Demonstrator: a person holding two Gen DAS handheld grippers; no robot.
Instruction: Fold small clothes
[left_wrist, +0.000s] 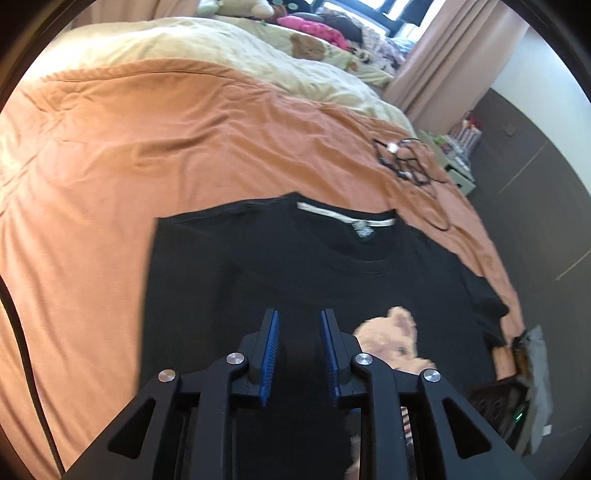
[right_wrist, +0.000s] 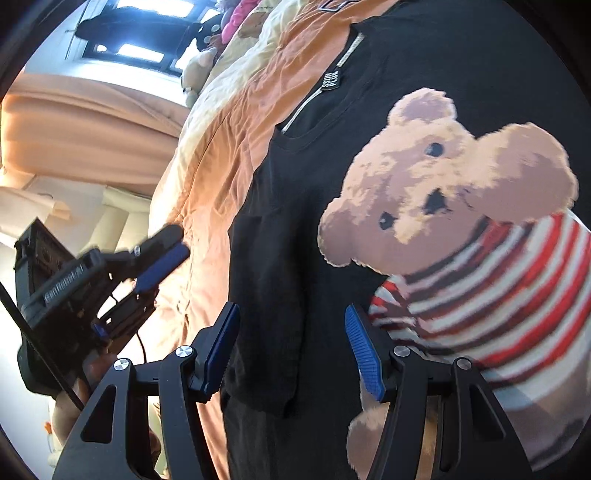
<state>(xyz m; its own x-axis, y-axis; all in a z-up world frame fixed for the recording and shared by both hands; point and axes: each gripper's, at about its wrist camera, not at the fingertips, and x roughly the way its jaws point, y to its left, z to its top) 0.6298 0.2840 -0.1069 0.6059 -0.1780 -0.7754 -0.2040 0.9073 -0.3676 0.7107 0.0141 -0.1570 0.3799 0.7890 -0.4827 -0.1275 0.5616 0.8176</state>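
Nearest my lens, the left gripper (left_wrist: 298, 354) is hovering with its blue pads (left_wrist: 268, 356) a narrow gap apart, nothing between them, black cloth beneath. I'm seeing the right gripper (right_wrist: 293, 350) standing wider open, empty too, over the shirt's sleeve side. The black T-shirt (left_wrist: 280, 273) is lying face up on the orange bedspread (left_wrist: 122, 147), collar pointing away from me, bear print (right_wrist: 454, 206) showing; its left side is running as a straight, clean edge, apparently folded in, and the right sleeve (left_wrist: 487, 306) is reaching out close to the bed's right edge. Plenty of bare orange cover is sitting left of and beyond the shirt. A tangle of black cables (left_wrist: 410, 162) is lying beyond the collar, near the bed's right edge, apart from the shirt.
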